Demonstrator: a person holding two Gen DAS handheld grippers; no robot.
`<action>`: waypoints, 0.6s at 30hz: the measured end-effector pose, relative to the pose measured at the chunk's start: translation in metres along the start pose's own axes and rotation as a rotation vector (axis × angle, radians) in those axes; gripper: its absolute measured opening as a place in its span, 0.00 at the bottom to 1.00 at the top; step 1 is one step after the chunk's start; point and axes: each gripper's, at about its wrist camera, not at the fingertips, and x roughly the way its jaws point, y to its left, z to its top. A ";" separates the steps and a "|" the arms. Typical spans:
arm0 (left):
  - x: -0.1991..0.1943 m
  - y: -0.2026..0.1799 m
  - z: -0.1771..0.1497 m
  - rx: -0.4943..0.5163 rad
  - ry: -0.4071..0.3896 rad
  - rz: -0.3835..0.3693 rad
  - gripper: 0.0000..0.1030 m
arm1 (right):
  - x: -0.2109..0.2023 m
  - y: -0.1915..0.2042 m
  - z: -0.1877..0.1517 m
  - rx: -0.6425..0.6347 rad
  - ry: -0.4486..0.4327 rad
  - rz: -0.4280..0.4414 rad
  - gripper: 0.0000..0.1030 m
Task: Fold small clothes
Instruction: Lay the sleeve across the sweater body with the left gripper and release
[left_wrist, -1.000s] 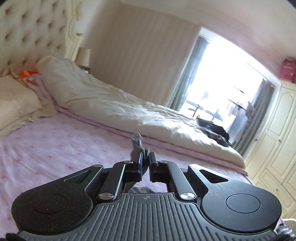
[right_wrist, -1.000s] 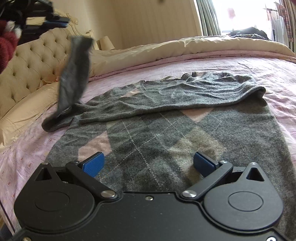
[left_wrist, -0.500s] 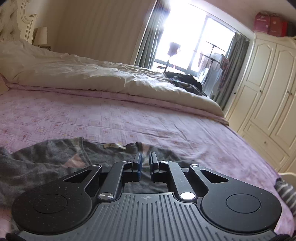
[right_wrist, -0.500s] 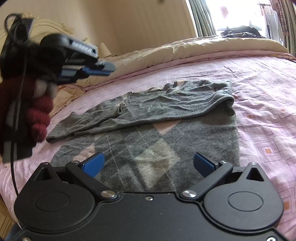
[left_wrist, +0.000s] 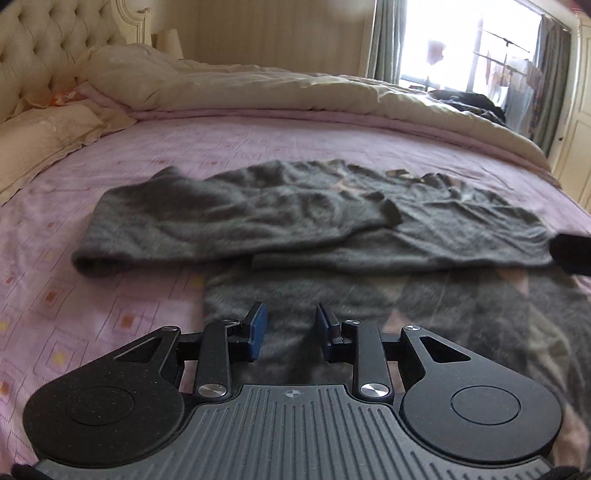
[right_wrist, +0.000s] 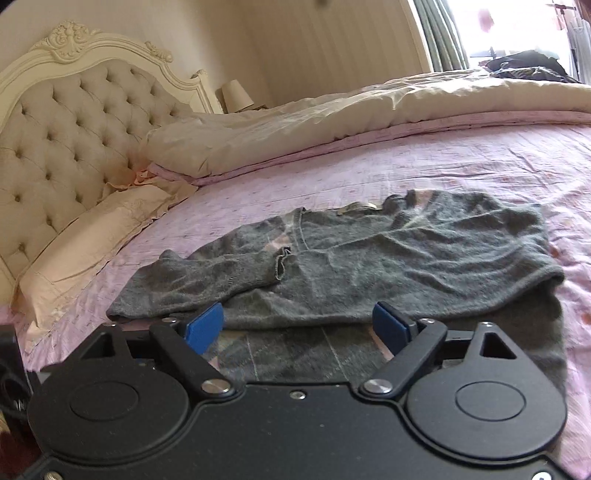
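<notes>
The left gripper (left_wrist: 290, 326), having released the sleeve (left_wrist: 236, 218) at 11 o'clock across the argyle sweater (right_wrist: 406, 266), is hovering narrowly parted, while the right gripper (right_wrist: 295, 325) is gaping wide and empty, so the bottom fold is coming next.

Pink patterned bedsheet (left_wrist: 155, 155) across whole middle. Cream duvet (right_wrist: 369, 110) bunched along 12 to 2 o'clock. Tufted cream headboard (right_wrist: 70, 122) at 10 o'clock, pillow (right_wrist: 92, 236) below it. Lamp (right_wrist: 236, 94) at 11 o'clock. Bright window (left_wrist: 461, 40), grey curtains (left_wrist: 386, 37) at 1 o'clock.
</notes>
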 end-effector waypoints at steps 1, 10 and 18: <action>-0.004 0.002 -0.007 0.009 -0.035 -0.005 0.28 | 0.010 0.000 0.005 0.013 0.016 0.021 0.63; -0.009 0.009 -0.018 -0.015 -0.083 -0.025 0.30 | 0.091 0.005 0.028 0.054 0.096 0.035 0.57; -0.008 0.005 -0.019 -0.006 -0.086 -0.009 0.31 | 0.123 0.015 0.029 0.044 0.156 0.024 0.09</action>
